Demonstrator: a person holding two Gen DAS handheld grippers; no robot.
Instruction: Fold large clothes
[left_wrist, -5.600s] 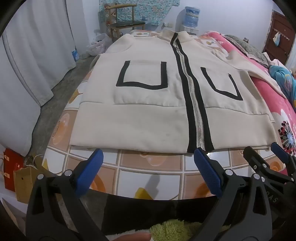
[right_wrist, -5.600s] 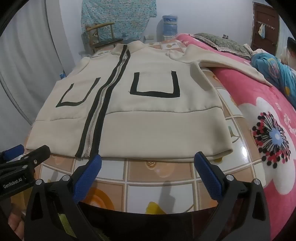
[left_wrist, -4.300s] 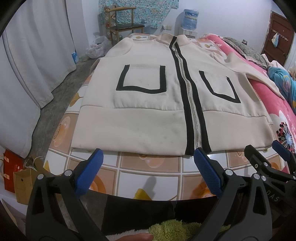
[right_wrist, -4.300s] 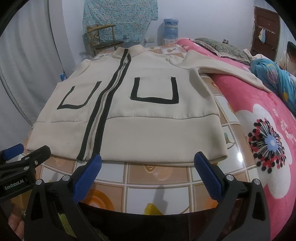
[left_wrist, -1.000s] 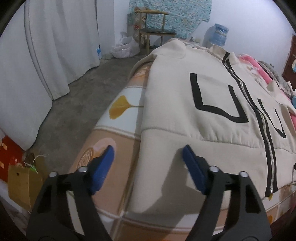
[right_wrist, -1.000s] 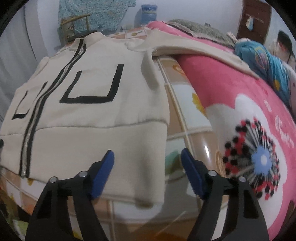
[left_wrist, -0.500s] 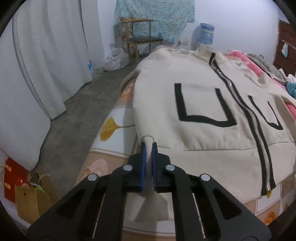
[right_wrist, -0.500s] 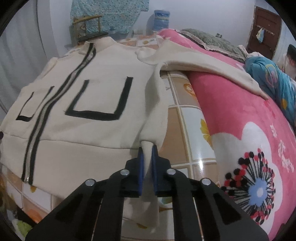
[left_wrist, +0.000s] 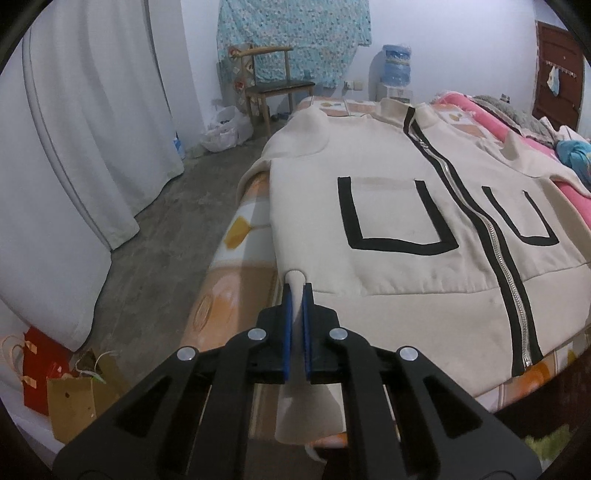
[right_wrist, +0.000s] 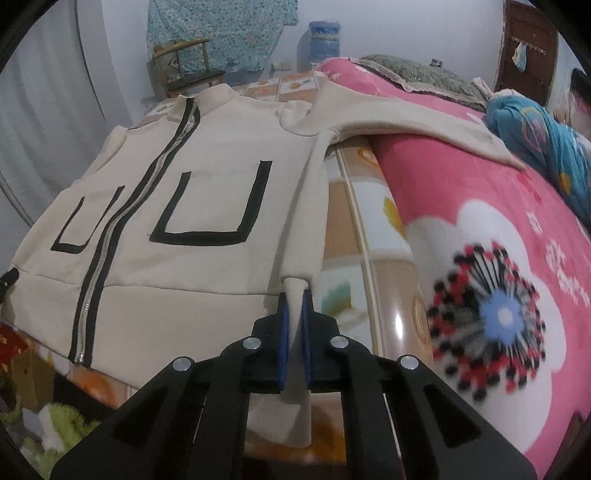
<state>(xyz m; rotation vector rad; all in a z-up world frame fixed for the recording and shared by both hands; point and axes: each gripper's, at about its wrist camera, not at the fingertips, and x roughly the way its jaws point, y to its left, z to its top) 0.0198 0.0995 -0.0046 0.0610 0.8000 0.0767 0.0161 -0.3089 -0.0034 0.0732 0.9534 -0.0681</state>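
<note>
the bed (left_wrist: 236, 236) fills most of both views, covered in a tiled orange and white print sheet, with a pink flower blanket (right_wrist: 480, 229) over its right part. on the sheet lies the cream jacket (left_wrist: 388, 206), front side up, collar at the far end and hem at the near edge; it takes up most of the sheet's width. a black-edged zipper (left_wrist: 491, 236) runs down its middle, and a black u-shaped pocket outline (left_wrist: 391, 214) sits on either side of it. one sleeve (right_wrist: 417, 122) stretches out to the right across the pink blanket.

beyond the bed stand white curtains (left_wrist: 92, 129), a wooden chair (left_wrist: 277, 88) under a patterned cloth on the wall, and a blue water bottle (left_wrist: 397, 70). on the floor at lower left are a red bag and a brown paper bag (left_wrist: 74, 402).

the left gripper (left_wrist: 297, 291) is clamped tight on the jacket's near left side edge, a fold of cream fabric poking up between its blue pads (left_wrist: 287, 332) and the corner hanging below. the right gripper (right_wrist: 293, 299) is likewise pinched closed on the near right side edge, fabric standing between its pads and the cloth pulled up into a ridge running away from it.
</note>
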